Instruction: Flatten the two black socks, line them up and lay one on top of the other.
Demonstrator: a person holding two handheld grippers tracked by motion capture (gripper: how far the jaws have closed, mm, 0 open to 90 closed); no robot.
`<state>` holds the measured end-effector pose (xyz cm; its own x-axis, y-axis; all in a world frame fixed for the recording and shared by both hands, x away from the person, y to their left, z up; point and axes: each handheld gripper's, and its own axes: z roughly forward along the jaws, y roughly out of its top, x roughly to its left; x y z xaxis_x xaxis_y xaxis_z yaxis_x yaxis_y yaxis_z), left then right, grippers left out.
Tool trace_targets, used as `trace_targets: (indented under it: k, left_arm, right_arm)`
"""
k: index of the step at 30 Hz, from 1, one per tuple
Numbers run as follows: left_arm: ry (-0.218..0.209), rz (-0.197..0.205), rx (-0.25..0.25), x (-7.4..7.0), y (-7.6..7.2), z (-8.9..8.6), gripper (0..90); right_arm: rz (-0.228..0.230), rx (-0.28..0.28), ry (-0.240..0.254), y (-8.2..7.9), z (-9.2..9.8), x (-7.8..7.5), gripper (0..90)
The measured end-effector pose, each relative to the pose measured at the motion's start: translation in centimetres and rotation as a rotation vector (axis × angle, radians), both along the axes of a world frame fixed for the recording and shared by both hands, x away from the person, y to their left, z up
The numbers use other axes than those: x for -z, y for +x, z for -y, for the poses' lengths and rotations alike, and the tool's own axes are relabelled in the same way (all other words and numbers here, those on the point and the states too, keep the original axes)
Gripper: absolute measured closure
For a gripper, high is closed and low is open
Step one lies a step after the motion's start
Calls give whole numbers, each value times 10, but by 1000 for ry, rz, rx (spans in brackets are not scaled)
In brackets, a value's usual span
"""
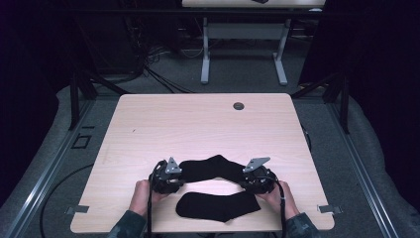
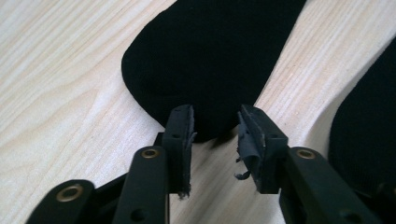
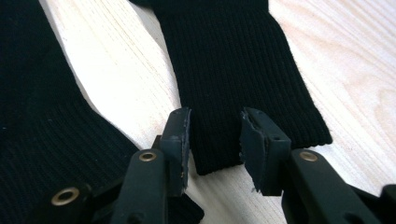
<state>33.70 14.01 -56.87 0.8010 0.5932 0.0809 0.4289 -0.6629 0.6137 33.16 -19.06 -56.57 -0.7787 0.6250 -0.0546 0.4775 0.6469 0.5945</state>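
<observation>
While the near sock (image 1: 218, 206) lies flat by the front table edge between the two forearms, the far sock (image 1: 214, 167) is being addressed at both ends. It is arched across the table (image 1: 198, 124) just beyond the near one, toe to the left and cuff to the right. In the left gripper view, the left gripper (image 2: 215, 126) is seen set over the rounded toe (image 2: 210, 65), jaws parted, with the toe's edge between the pads but not yet pinched. In the right gripper view, the right gripper (image 3: 215, 128) is likewise placed astride the ribbed cuff (image 3: 243, 93), jaws unclenched, fabric lying between them untouched. The step in hand is judged to be the grasping of the far sock at toe and cuff. Next, both pairs of jaws would need to be lowered onto the cloth and closed firmly, so that it is gripped rather than pushed along the wood. No containers are seen on the table; farther off, a cable hole (image 1: 238, 105) is set in its far edge.
</observation>
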Motion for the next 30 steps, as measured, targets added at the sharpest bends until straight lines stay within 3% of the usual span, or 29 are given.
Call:
trace_targets:
  k: [3,11,20,25,30]
  left_arm:
    - [-10,-8,4,0,0,0,717]
    - [-23,-4,26,2,-1,2,861]
    - [-49,-16,4,3,1,0,894]
    - [-89,16,-17,-3,-2,-4,896]
    - [-128,44,-21,-16,-4,-7,896]
  right_arm:
    - [9,-1,-17,-1,1,0,681]
    - [31,28,20,-2,6,3,782]
    - [55,34,68,-3,11,5,818]
    - [74,43,82,-3,14,-1,819]
    - [110,47,106,-8,19,-18,821]
